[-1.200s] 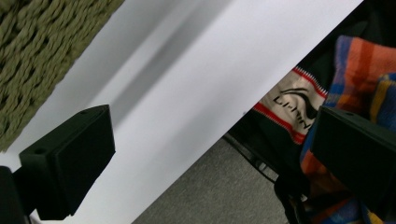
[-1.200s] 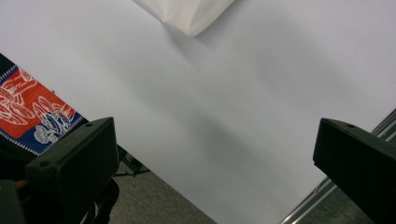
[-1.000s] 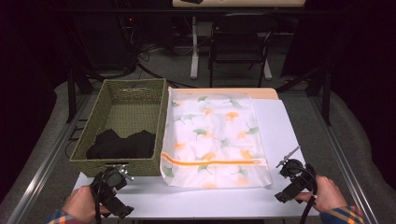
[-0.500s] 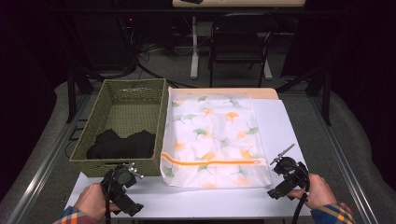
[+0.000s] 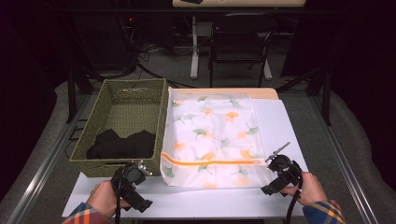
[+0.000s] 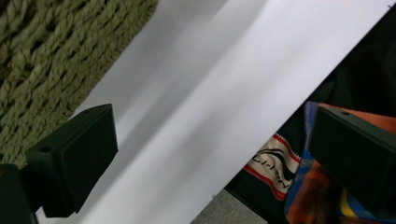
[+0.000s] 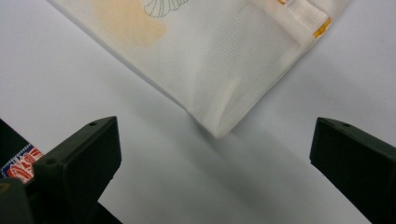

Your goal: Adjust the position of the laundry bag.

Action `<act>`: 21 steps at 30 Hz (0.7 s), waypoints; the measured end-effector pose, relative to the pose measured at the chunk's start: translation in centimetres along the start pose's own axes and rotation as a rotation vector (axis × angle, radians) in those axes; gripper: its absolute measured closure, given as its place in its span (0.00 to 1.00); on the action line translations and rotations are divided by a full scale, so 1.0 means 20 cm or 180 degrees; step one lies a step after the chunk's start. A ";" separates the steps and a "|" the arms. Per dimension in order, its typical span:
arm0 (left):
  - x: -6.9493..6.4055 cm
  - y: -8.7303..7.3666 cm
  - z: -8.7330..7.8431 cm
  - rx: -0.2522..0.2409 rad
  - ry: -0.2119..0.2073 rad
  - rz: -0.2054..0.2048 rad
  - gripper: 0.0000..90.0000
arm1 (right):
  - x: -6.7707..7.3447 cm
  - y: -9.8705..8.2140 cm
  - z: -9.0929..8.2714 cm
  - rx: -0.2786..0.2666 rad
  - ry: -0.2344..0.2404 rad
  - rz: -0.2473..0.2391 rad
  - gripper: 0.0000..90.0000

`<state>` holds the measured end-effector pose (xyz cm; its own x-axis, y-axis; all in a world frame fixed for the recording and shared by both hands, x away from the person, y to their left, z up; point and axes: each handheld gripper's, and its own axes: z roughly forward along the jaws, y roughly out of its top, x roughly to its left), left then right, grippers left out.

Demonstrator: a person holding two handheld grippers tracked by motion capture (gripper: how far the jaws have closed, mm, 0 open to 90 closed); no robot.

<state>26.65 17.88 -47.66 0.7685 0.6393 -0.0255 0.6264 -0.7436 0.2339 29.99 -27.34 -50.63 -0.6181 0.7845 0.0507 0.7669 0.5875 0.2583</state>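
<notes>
The mesh bag [image 7: 224, 60], probably light and limp, is best pinched at its near corner by the wide-open right gripper [image 7: 215, 172].

Dark clothing [image 5: 122, 143] in the wicker basket [image 5: 130, 100]: folds unreadable, near wall hides its lower part; can't tell one piece or several. Left gripper [image 5: 132, 183]: jaws tucked under its body in the high view. In the left gripper view the basket [image 6: 56, 60] is blurred and cut at 10 o'clock, and a printed patch on dark cloth [image 6: 273, 161] at 5 o'clock has illegible lettering. Mesh laundry bag [image 7: 210, 51] in the right gripper view runs off at 12 o'clock; just one corner and a bit of orange zipper tape in frame. The person's forearms leave the high view at 6 o'clock. Background beyond the table too dark to read.
</notes>
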 end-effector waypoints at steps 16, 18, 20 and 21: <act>-0.04 0.10 0.03 -0.0235 0.0038 -0.0018 0.15 | -0.03 0.04 0.06 -0.0146 -0.0021 0.0134 0.18; -0.05 0.11 0.03 -0.0204 0.0043 0.0000 0.16 | -0.04 0.04 0.07 -0.0158 -0.0036 0.0150 0.21; -0.05 0.13 0.04 -0.0250 0.0059 0.0009 0.20 | -0.03 0.05 0.08 -0.0191 0.0007 0.0222 0.25; -0.05 0.13 0.04 -0.0250 0.0059 0.0009 0.20 | -0.03 0.05 0.08 -0.0201 0.0002 0.0207 0.26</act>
<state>27.59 15.08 -47.84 0.7673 0.6412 -0.0070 0.6114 -0.7283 0.3095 31.41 -26.99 -51.93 -0.5674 0.8205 0.0699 0.7930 0.5216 0.3148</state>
